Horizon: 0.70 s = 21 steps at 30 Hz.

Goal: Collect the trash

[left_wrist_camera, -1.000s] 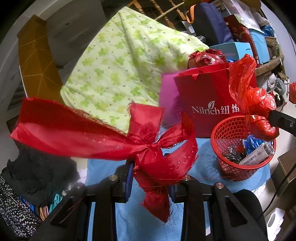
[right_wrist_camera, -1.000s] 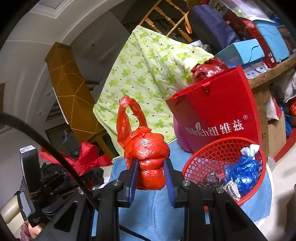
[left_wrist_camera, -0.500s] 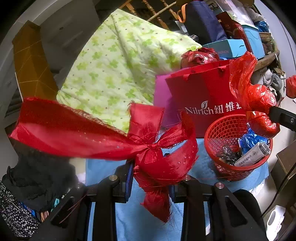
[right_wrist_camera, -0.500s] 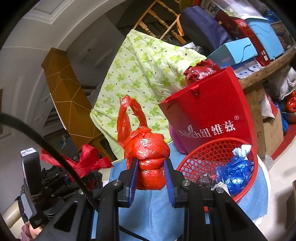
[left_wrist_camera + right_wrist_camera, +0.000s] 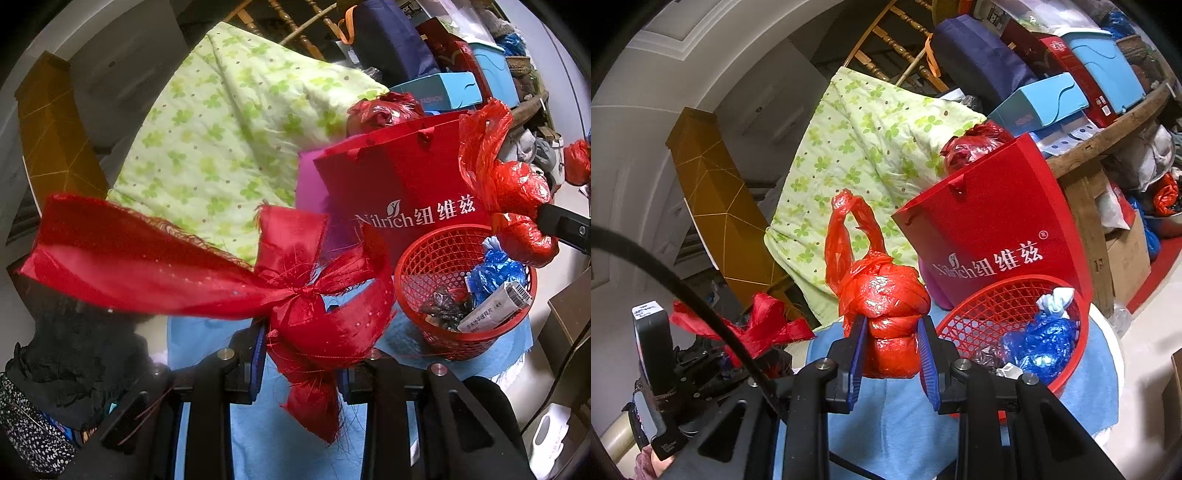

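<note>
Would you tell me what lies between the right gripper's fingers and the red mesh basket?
Only bare blue cloth; the right gripper, holding the red plastic bag, is beside the basket, as the right wrist view shows.

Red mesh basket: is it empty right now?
No. The red mesh basket already holds a blue plastic bag, a barcoded carton and dark wrappers.

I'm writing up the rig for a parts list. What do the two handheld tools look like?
Both match: black angular bodies with silver round bolts, and two fingers lined with ribbed blue pads. The right tool has a black cable arcing beside it. The left tool, seen from the right camera, carries a small white label on top.
</note>
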Tool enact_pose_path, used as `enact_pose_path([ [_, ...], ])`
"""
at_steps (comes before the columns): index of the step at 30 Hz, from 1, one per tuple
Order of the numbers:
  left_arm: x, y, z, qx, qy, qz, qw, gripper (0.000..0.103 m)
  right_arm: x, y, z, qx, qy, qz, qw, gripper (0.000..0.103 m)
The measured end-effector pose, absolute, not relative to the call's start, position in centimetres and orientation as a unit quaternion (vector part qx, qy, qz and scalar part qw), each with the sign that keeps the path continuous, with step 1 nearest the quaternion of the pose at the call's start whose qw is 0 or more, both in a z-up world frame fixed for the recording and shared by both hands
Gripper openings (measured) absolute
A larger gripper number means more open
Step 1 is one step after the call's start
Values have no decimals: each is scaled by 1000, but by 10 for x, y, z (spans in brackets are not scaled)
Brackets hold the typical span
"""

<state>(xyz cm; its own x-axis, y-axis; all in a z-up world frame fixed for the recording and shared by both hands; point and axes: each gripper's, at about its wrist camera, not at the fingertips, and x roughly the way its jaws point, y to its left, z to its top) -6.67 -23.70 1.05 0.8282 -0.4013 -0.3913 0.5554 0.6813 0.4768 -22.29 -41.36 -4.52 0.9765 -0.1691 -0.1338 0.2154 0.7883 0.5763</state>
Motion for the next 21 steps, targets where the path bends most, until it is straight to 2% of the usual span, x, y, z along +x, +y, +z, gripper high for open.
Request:
enact_pose_path([
  [21,-75,-256,1,321,128,-277,897,33,-237,-429,-55,326,32,-115,938,30],
])
